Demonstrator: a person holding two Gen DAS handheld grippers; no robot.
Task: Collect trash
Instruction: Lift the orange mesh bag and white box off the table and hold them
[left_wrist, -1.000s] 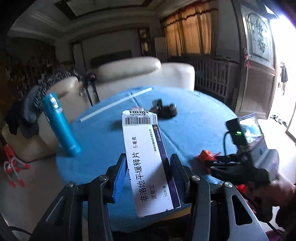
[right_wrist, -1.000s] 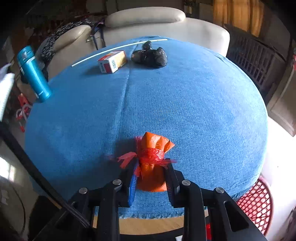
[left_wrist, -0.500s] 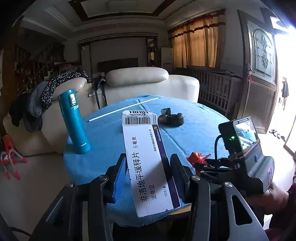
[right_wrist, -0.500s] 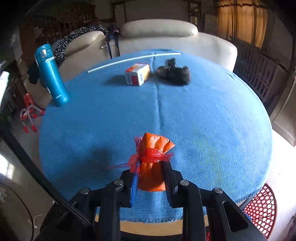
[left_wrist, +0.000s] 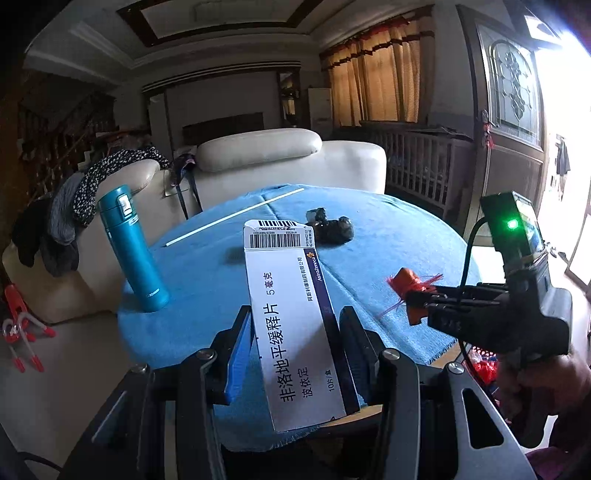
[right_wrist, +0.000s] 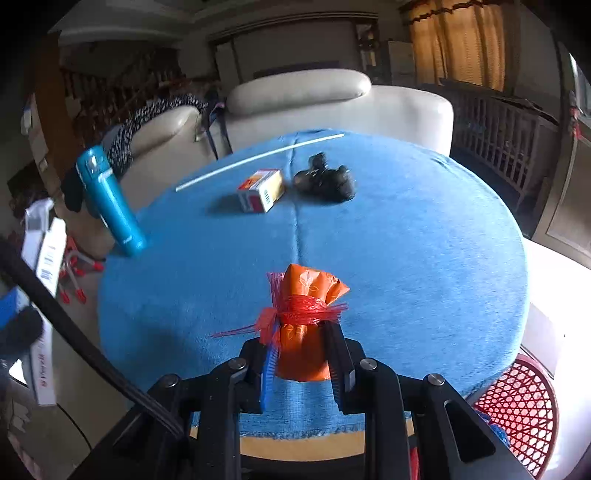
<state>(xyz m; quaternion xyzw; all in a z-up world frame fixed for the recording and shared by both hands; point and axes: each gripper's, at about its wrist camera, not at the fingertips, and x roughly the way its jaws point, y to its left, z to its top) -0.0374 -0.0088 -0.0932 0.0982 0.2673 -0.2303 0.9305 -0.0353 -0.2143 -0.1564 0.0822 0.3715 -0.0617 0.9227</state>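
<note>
Blue cloth covers the round desk (right_wrist: 406, 240), where a small carton (right_wrist: 261, 190) and black scrap (right_wrist: 327, 181) wait. Left claw (left_wrist: 295, 354) grips a white medicine box (left_wrist: 295, 314); right claw (right_wrist: 301, 354) pinches an orange wrapper (right_wrist: 306, 314), both lifted clear, presumably bound for the red basket (right_wrist: 517, 398).

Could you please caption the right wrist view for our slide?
Right tongs shut on an orange packet above the blue table.
</note>
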